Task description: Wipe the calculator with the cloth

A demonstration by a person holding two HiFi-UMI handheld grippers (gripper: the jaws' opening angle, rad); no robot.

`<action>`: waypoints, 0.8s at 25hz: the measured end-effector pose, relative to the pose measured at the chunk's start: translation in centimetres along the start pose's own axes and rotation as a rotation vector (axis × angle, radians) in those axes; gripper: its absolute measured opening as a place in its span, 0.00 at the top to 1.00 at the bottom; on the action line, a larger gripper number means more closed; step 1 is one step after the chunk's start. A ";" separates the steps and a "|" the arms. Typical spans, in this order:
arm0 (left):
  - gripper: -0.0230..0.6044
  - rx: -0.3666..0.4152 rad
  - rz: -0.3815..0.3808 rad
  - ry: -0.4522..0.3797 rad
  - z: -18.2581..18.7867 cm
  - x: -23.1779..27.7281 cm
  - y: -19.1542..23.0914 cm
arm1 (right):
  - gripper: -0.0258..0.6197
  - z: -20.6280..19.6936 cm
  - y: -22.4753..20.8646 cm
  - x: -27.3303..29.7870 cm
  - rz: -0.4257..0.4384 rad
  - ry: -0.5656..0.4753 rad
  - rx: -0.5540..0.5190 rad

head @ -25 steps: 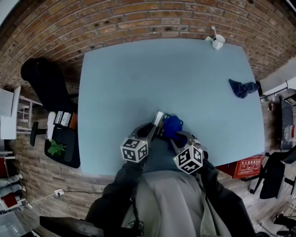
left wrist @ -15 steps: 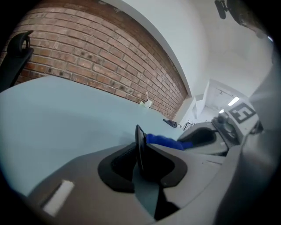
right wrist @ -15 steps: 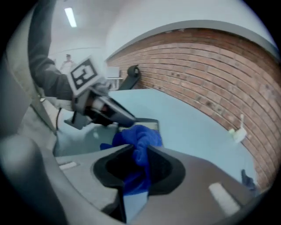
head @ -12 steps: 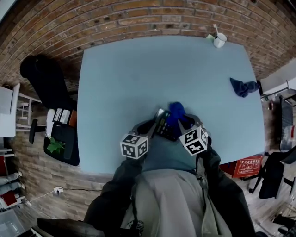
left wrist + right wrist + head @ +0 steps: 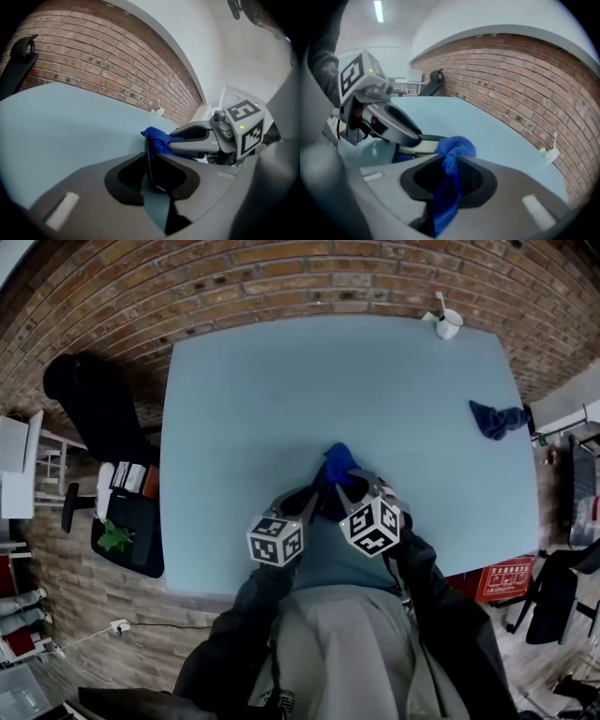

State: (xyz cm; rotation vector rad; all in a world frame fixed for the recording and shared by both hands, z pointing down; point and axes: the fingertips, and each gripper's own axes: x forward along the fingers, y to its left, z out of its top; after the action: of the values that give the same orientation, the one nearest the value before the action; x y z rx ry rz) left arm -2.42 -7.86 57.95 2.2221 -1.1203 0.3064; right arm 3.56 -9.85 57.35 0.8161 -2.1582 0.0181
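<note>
Your right tongs [image 5: 449, 164], jaws just tightening on the cloth [image 5: 457, 146], have slid forward-left over the calculator [image 5: 149, 147], which your left tongs [image 5: 152, 165] apparently pinch edge-on, so hard rubbing could twist it loose.

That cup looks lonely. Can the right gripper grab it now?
Probably not: the right gripper has just been closing its jaws on the blue cloth, and the white cup stands far across the table.

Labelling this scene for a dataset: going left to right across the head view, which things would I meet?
Black office chair → bright blue bunched cloth → white cup → crumpled dark blue cloth.
</note>
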 end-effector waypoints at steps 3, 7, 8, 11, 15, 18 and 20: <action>0.86 0.006 0.017 -0.007 0.0 0.1 -0.1 | 0.82 -3.4 -2.5 -2.0 -0.053 0.076 0.080; 0.86 -0.008 0.014 -0.006 0.2 0.2 0.1 | 0.82 -6.4 2.3 -5.6 0.012 0.153 0.023; 0.86 -0.011 0.014 -0.005 0.2 0.2 0.2 | 0.82 -6.2 4.5 -6.1 0.050 0.152 -0.008; 0.86 -0.020 0.015 -0.006 0.2 0.2 0.3 | 0.82 -4.0 10.4 -5.6 0.161 0.104 -0.113; 0.86 -0.039 0.006 0.000 0.1 0.3 0.1 | 0.82 -1.7 13.7 -2.4 0.232 0.072 -0.234; 0.86 -0.051 -0.008 0.007 0.1 0.5 -0.1 | 0.82 -2.5 13.2 -2.4 0.239 0.097 -0.249; 0.86 -0.049 -0.011 0.010 0.1 0.4 0.0 | 0.82 -4.3 12.0 -3.9 0.234 0.121 -0.189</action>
State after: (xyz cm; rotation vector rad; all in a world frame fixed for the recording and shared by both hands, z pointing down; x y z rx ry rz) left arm -2.14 -8.22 58.03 2.1807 -1.0987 0.2814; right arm 1.59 2.99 60.53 0.4411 -2.0923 -0.0161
